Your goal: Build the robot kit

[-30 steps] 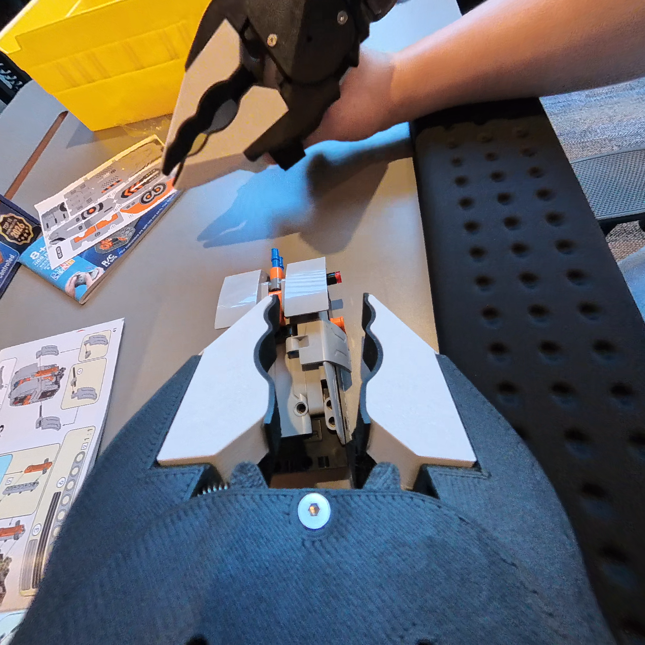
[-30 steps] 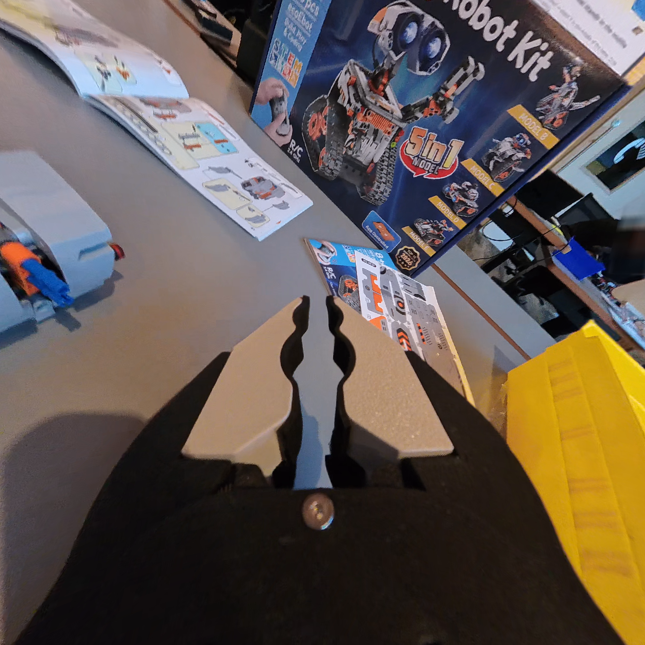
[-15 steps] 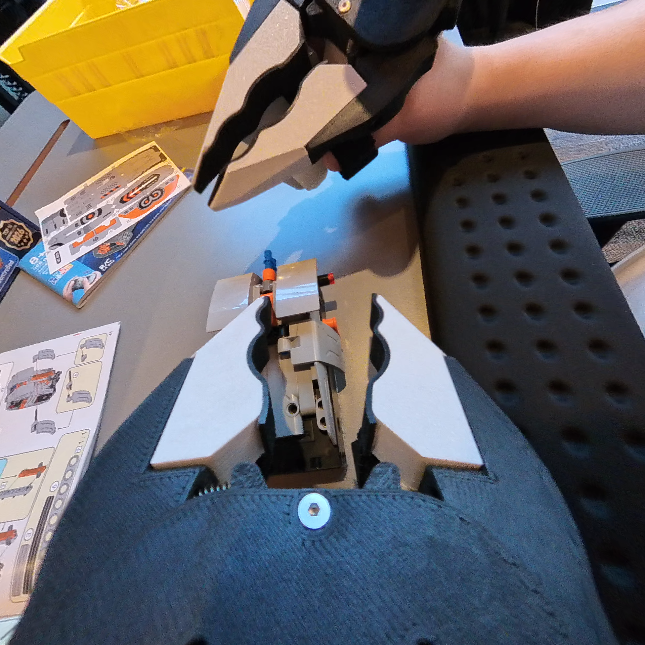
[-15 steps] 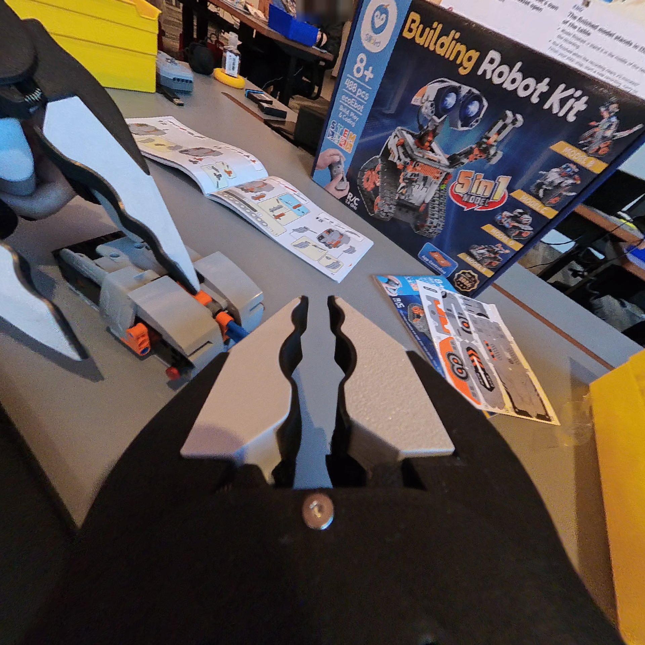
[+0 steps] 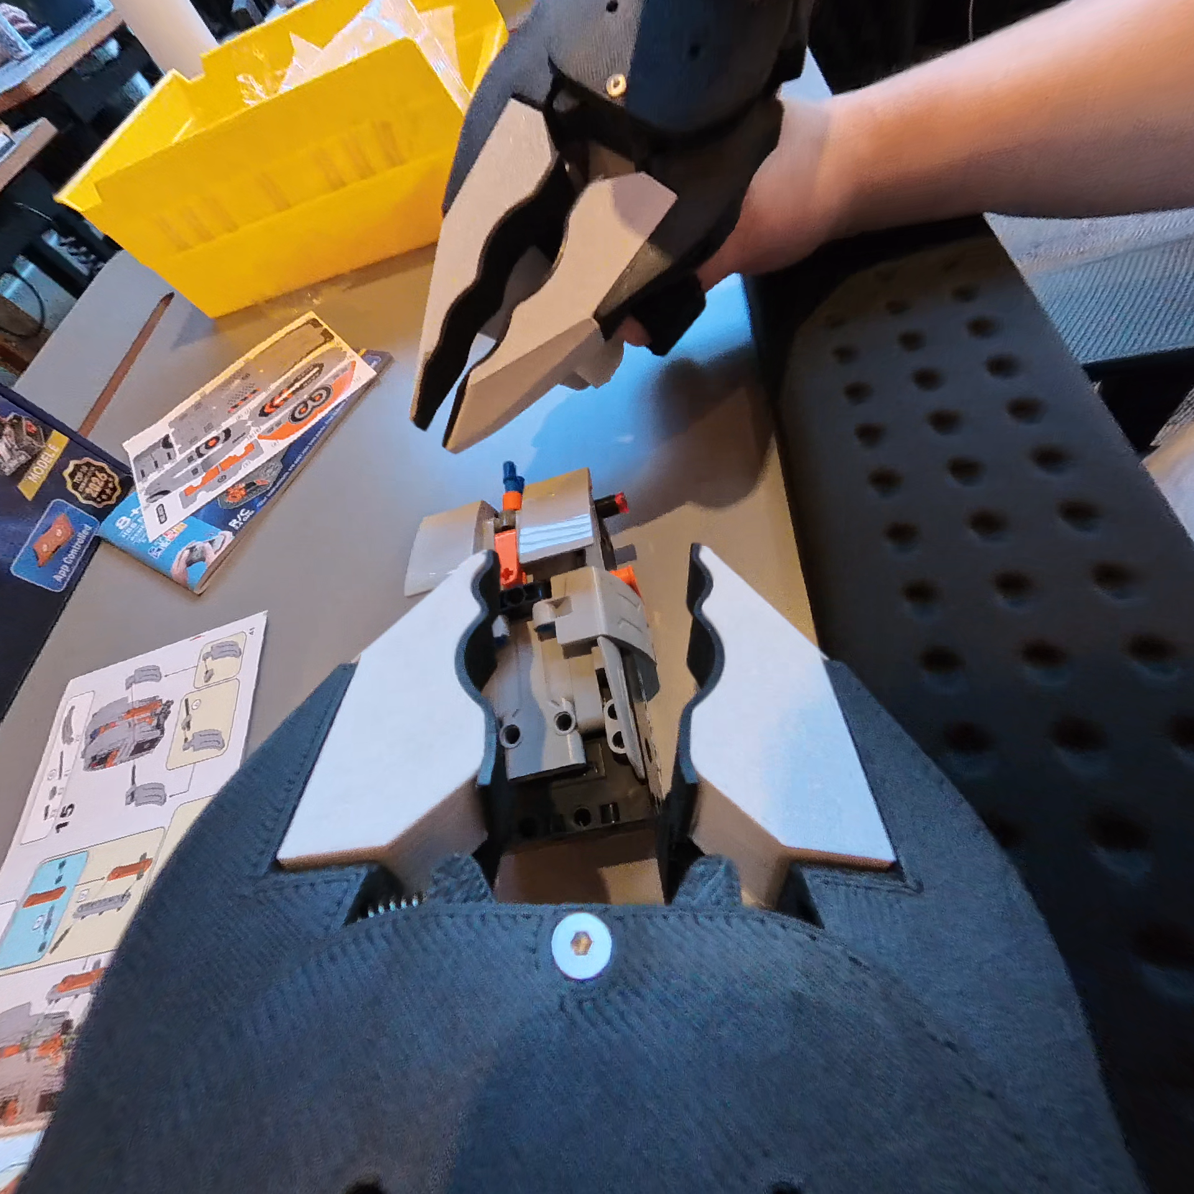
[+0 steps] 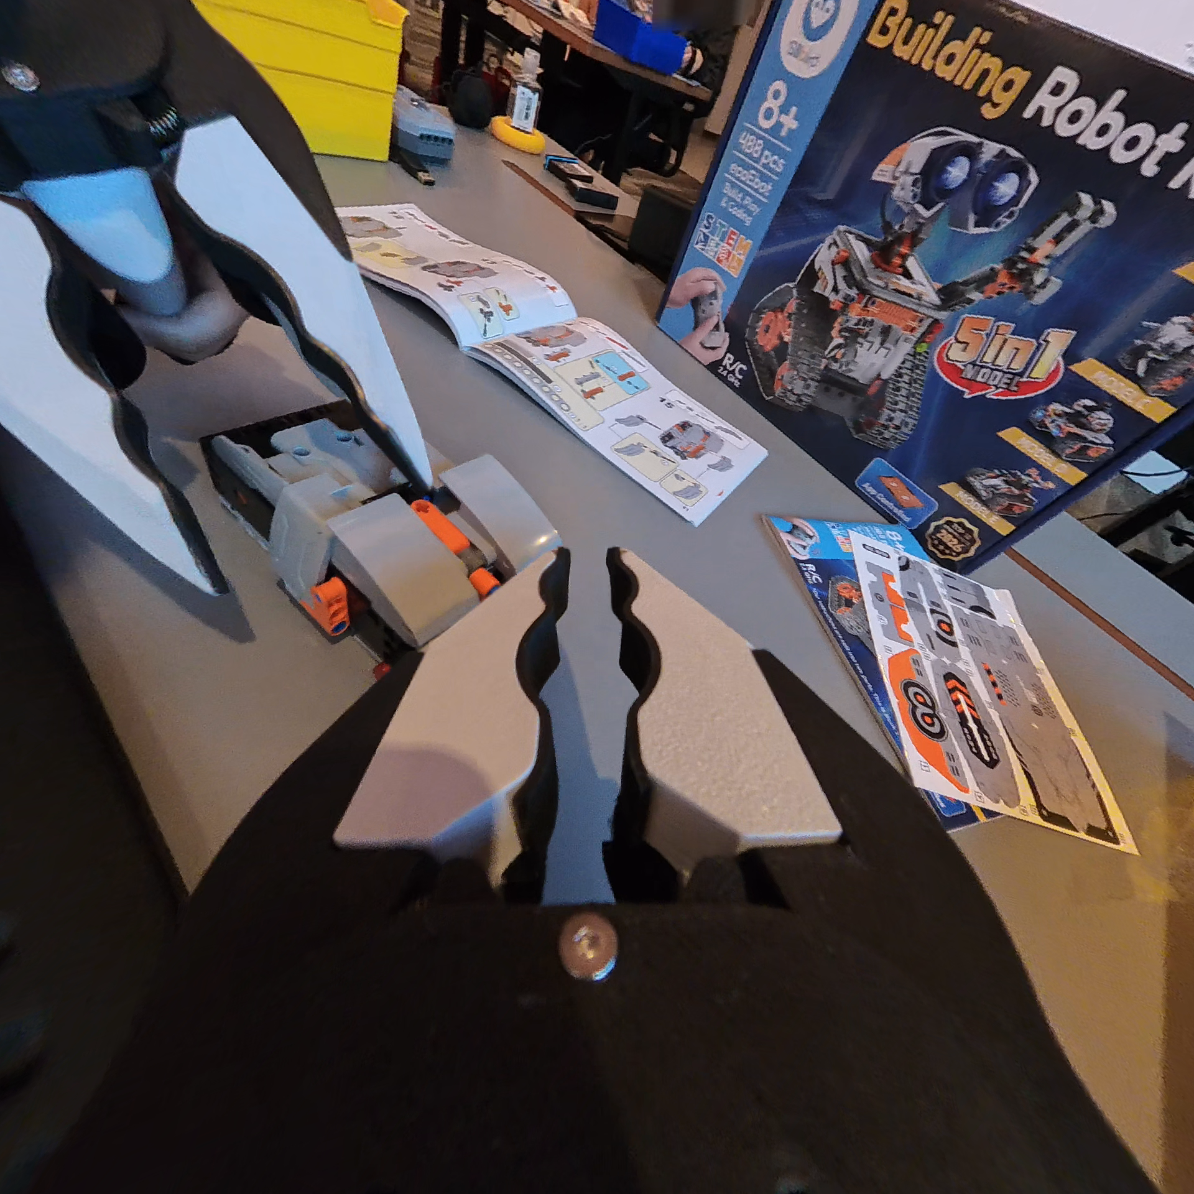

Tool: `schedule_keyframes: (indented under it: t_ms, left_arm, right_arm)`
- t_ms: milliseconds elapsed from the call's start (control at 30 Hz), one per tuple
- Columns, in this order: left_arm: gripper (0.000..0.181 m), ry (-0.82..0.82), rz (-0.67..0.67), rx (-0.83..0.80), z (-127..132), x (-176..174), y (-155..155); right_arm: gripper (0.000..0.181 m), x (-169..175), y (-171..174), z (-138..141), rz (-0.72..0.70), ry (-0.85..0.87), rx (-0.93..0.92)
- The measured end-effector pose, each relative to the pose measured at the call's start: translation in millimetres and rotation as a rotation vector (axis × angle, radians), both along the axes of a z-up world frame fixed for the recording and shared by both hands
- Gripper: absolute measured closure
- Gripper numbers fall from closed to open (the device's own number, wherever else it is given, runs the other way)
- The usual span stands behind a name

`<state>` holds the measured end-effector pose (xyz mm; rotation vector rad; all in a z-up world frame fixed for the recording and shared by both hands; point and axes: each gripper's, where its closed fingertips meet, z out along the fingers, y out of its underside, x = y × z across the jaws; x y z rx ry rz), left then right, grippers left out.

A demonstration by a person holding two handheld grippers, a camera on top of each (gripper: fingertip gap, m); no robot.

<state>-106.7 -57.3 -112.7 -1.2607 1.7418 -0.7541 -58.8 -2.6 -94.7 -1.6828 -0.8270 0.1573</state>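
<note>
My left gripper (image 5: 585, 568) has its jaws spread either side of the grey, black and orange brick model (image 5: 568, 652), which lies on the grey bench (image 5: 336, 517) with its blue-tipped pin end pointing away from me; the left finger's tip touches the model near its orange part, while the right finger stands clear of it with bench showing between. My right gripper (image 6: 588, 562) hangs just above the model's far end, its jaws drawn nearly together with a narrow slit between them and nothing in it. From the right wrist view its fingertips sit just beside the model's curved grey panel (image 6: 400, 565), and I cannot tell whether they touch it. Beyond the model on the bench, an open instruction booklet (image 6: 555, 355) lies flat, with the dark blue robot kit box (image 6: 937, 258) standing behind it. A sticker sheet (image 6: 969, 698) rests on a thin blue leaflet (image 5: 194, 549) past the model, and a yellow bin (image 5: 278, 168) stands farther off. A black perforated panel (image 5: 1008, 581) runs along the bench edge just beside the model.
</note>
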Motion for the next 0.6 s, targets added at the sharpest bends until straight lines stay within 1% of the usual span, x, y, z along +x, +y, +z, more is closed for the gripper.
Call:
schedule_keyframes:
  t_ms: [267,433,600]
  left_arm:
    - [0.124,0.044,-0.004,0.082,-11.0,1.0,-0.1]
    - [0.126,0.056,0.001,0.131,-12.4,0.7,1.0]
    - [0.128,0.045,-0.007,0.125,-12.0,1.0,-1.1]
  right_arm:
    - [0.171,-4.1,-1.0,-4.1,0.027,-0.005,-0.021]
    - [0.17,-3.8,-3.0,-3.2,0.033,0.002,-0.023]
    - [0.17,-1.0,-2.9,-2.3,0.03,0.072,-0.07]
